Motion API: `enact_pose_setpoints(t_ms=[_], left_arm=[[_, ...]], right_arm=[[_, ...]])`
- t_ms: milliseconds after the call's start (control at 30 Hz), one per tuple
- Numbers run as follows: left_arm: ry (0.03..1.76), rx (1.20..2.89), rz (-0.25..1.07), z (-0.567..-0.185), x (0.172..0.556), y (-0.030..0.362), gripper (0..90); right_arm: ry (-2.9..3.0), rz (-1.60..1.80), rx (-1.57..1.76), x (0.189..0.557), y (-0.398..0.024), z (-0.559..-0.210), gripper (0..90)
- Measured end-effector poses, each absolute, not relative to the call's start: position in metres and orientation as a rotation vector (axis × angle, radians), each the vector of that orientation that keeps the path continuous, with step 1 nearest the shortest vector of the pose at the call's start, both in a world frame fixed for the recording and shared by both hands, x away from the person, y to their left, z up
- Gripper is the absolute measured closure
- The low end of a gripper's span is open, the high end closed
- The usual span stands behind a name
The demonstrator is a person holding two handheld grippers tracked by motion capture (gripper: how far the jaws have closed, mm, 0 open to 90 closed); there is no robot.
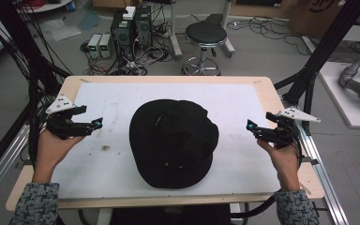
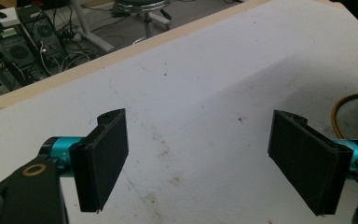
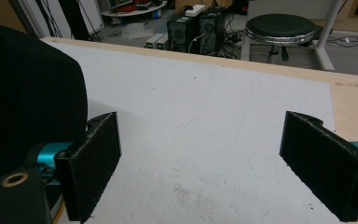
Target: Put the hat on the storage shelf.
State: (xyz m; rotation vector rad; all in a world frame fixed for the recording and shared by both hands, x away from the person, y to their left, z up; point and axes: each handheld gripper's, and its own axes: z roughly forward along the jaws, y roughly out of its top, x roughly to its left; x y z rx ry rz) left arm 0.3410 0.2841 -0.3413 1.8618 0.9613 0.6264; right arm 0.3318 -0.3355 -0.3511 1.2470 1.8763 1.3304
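Black cap (image 1: pixel 173 143) lies flat in the middle of the white sheet (image 1: pixel 108 101) that covers the wooden table (image 1: pixel 267 89) — its dark cloth spreads from just past the centre toward the near edge, with a few pale specks on it. Nothing touches it.

Left gripper (image 1: pixel 98 123) hovers over the left part of the sheet, held in the person's left hand (image 1: pixel 51 150), well apart from the cap and pointing toward it. In the left gripper view its two black jaws stand spread wide with only the stained white sheet between them, and a loop of yellow cable (image 2: pixel 354 105) shows at the right edge.

Right gripper (image 1: pixel 250 125) sits at the right side of the sheet in the right hand (image 1: pixel 283 159), near the cap's right side yet not touching it. In the right gripper view its jaws are wide apart — bare sheet between them — and the cap rises just beside and behind the left jaw.

Beyond the far edge of the table a black round stool (image 1: pixel 206 33) stands on the floor beside some computer cases (image 1: pixel 131 26) and tangled cables
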Motion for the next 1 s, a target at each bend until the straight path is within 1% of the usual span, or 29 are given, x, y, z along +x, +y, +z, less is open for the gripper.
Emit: enact_pose_setpoints(t_ms=[267, 1000], left_arm=[[0.958, 1.878, 0.625, -0.34, 0.3452, 0.2821, 20.0], [0.962, 1.869, 0.632, -0.3378, 0.3433, 0.2828, 20.0]], right_arm=[[1.902, 1.339, 1.217, 0.3244, -0.3374, -0.3497, 12.3], [1.937, 1.359, 1.198, 0.3256, -0.3324, -0.3519, 12.3]])
